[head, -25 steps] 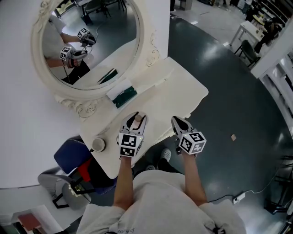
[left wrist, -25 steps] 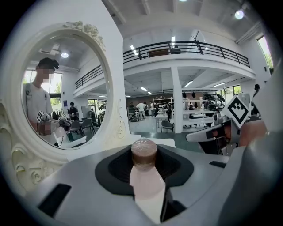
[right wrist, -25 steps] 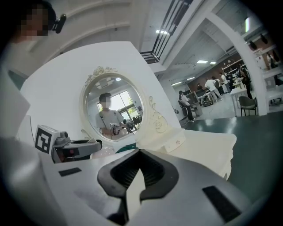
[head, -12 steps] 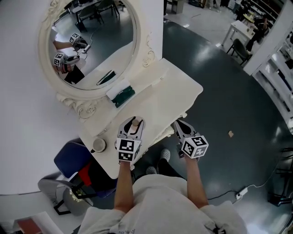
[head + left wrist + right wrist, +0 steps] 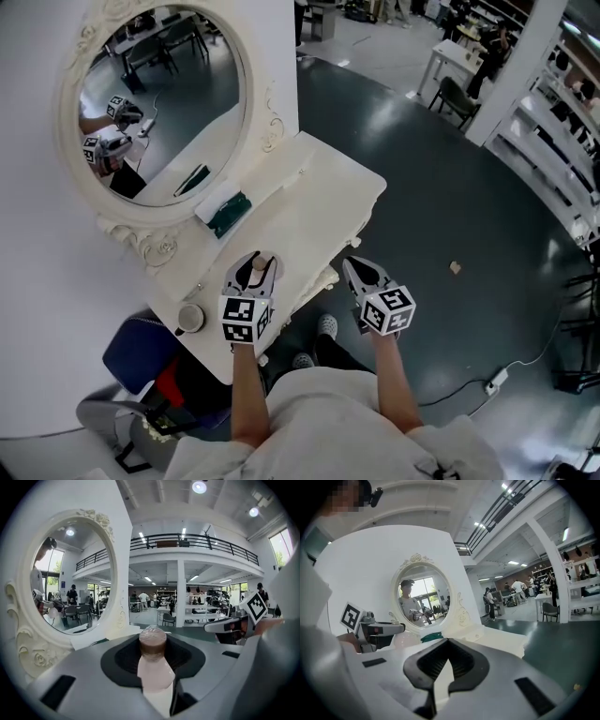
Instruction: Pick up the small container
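The small container (image 5: 257, 266) is a pale pink bottle with a brown cap. My left gripper (image 5: 254, 263) is shut on it and holds it above the near edge of the white dressing table (image 5: 319, 202). In the left gripper view the bottle (image 5: 152, 660) stands upright between the dark pads (image 5: 123, 657), with its cap poking above them. My right gripper (image 5: 355, 270) is shut and empty, off the table's front edge and over the dark floor. In the right gripper view its jaws (image 5: 440, 670) meet with nothing between them.
An oval mirror (image 5: 155, 103) in an ornate white frame stands at the back of the table. A dark green item (image 5: 228, 214) lies before it. A round jar (image 5: 190, 319) sits at the table's left end. A blue chair (image 5: 141, 342) is below left.
Both grippers have drifted back from the mirror and risen slightly. The bottle stays in the left jaws. The right gripper has rolled a little.
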A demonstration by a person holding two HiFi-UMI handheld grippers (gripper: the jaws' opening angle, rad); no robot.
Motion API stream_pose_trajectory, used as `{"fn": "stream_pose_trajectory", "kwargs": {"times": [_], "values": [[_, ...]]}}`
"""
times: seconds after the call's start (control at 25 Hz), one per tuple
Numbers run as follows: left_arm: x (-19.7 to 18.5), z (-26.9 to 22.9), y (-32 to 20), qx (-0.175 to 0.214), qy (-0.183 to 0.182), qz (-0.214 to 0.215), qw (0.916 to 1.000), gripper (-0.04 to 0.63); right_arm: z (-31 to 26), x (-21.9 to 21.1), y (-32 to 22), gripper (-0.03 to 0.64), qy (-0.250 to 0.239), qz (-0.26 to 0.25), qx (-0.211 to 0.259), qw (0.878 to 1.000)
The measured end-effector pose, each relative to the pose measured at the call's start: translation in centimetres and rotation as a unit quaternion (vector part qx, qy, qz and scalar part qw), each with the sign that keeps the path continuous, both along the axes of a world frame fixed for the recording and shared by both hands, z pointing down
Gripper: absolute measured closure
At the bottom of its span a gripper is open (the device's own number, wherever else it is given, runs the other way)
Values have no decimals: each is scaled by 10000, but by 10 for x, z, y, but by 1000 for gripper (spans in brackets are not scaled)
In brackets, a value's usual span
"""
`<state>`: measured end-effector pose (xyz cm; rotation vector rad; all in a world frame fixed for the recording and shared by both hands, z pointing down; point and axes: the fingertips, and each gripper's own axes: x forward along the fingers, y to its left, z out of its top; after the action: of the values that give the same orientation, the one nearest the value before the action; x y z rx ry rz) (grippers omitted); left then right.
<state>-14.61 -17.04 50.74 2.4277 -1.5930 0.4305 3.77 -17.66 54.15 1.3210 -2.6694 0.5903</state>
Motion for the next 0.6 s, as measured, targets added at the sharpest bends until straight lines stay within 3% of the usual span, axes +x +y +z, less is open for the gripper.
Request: {"fn": "stream_pose_trajectory", "kwargs": {"times": [0.6], "values": [[3, -26, -22, 125, 257, -6, 9996, 445, -29, 13, -19, 600, 236, 234, 279, 9991]]}}
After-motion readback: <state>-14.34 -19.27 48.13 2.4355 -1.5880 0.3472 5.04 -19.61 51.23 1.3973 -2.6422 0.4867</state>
